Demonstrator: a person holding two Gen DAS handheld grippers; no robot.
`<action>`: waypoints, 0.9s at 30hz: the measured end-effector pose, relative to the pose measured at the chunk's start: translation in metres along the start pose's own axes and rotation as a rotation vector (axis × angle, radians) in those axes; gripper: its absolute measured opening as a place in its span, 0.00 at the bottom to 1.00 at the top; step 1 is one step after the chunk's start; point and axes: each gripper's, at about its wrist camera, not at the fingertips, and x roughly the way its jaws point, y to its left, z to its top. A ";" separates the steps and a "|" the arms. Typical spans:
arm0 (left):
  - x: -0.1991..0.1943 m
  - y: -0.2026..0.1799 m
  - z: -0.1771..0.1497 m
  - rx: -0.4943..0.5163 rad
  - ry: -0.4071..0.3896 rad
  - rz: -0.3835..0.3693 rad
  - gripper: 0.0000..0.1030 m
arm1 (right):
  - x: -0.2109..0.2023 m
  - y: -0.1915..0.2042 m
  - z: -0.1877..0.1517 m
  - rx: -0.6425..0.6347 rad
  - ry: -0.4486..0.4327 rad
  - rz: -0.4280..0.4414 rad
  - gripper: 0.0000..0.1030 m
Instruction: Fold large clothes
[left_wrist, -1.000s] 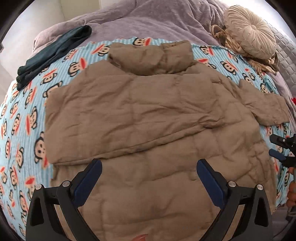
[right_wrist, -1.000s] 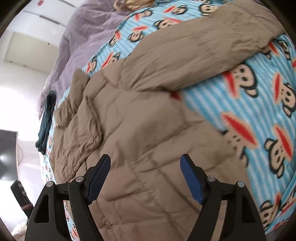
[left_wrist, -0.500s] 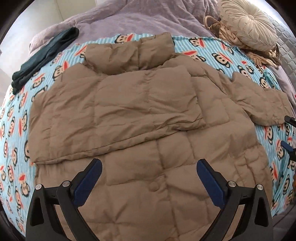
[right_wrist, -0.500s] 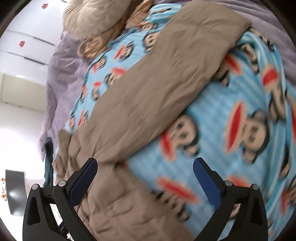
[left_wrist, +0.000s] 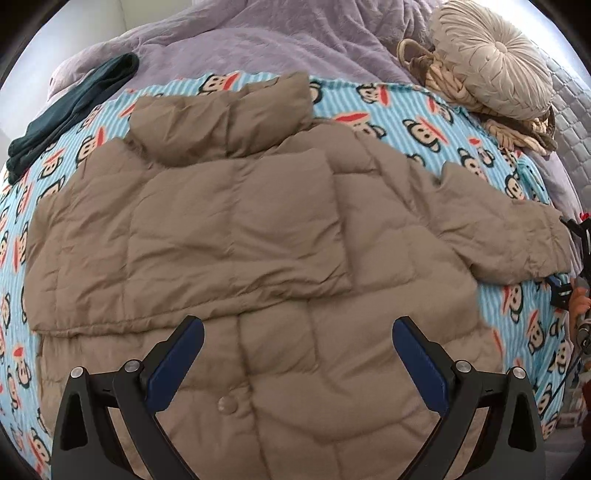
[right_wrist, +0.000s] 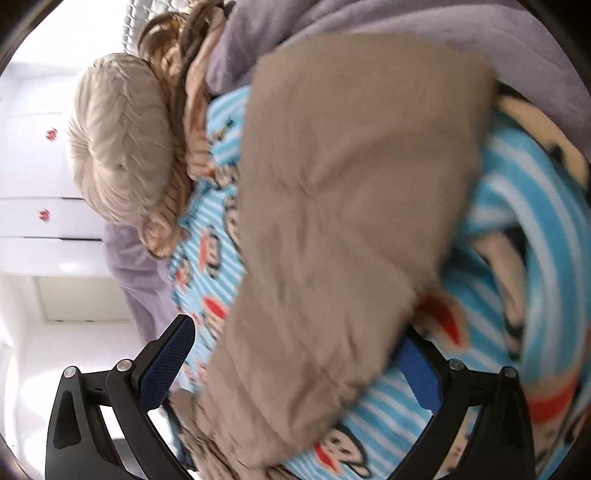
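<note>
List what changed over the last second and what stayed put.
The right gripper swung off the jacket body toward its outstretched sleeve, jaws now wide around it, not clamped. The left gripper drifted across the jacket, open and empty throughout. Jacket, monkey-print blanket and cushion stayed.

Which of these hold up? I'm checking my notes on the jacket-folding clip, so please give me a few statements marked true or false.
1. One sleeve of the tan jacket is folded across its body. True.
2. The left gripper is shut on the jacket's hem. False: its jaws stand wide open above the jacket, holding nothing.
3. The other sleeve lies stretched out on the monkey-print blanket. True.
4. The round cushion sits on the jacket. False: it rests beyond the blanket, apart from the jacket.
5. The right gripper has open jaws. True.
</note>
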 end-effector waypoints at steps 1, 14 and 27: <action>0.000 -0.002 0.002 0.001 -0.003 -0.002 0.99 | 0.002 0.002 0.001 0.002 -0.001 0.018 0.98; -0.011 0.031 0.021 -0.031 -0.064 0.018 0.99 | 0.016 0.103 -0.027 -0.244 0.099 0.105 0.04; -0.037 0.163 0.044 -0.227 -0.196 0.108 0.99 | 0.074 0.284 -0.246 -0.915 0.318 0.218 0.04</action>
